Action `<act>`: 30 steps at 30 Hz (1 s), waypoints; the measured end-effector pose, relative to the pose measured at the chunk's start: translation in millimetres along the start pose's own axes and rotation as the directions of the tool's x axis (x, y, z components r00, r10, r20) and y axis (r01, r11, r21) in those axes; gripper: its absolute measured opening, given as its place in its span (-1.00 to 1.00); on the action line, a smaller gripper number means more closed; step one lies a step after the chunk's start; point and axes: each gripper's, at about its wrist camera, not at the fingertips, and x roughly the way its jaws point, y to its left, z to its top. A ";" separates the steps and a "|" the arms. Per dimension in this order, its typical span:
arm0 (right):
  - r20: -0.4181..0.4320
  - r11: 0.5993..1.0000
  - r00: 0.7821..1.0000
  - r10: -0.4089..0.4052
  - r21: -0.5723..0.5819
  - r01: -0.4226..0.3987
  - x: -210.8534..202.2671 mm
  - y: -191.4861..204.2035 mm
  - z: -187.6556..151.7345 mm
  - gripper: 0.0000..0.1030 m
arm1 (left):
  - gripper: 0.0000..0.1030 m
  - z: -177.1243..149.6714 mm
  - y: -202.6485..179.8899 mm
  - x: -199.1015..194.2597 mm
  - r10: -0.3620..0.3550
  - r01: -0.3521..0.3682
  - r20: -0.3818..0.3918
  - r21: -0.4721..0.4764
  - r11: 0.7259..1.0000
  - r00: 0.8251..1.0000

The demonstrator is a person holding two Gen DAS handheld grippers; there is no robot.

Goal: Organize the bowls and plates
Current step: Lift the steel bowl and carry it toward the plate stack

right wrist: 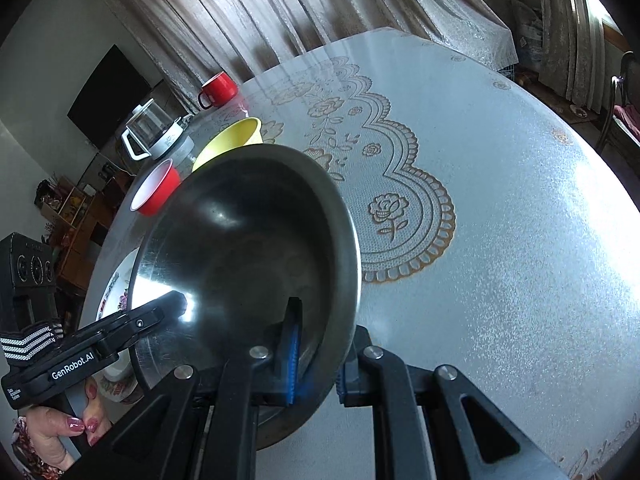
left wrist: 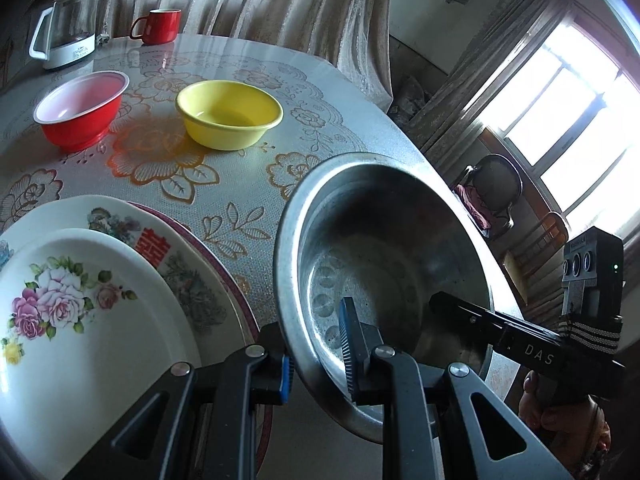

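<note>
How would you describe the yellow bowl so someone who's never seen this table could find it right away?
Start at the round table with the gold flower-patterned cover. Toward its far side, in front of the red mug and the kettle, two small bowls sit side by side. The yellow bowl is the plain one, yellow inside and out; the red bowl beside it has a pale inside.
</note>
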 end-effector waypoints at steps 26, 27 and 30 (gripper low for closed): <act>-0.022 0.997 0.999 -0.038 0.064 0.039 4.6 -16.6 -3.4 -0.73 | -0.57 -5.0 -16.6 24.3 0.062 -0.060 -0.020 0.083 0.995 0.998; -0.023 0.997 0.999 -0.035 0.065 0.037 4.5 -17.2 -3.8 -0.71 | -0.57 -5.0 -16.8 24.5 0.069 -0.067 -0.017 0.086 0.994 0.997; -0.027 0.997 0.999 -0.029 0.065 0.030 5.2 -17.1 -4.9 -0.70 | -0.58 -4.0 -16.9 25.9 0.081 -0.080 -0.009 0.090 0.993 0.997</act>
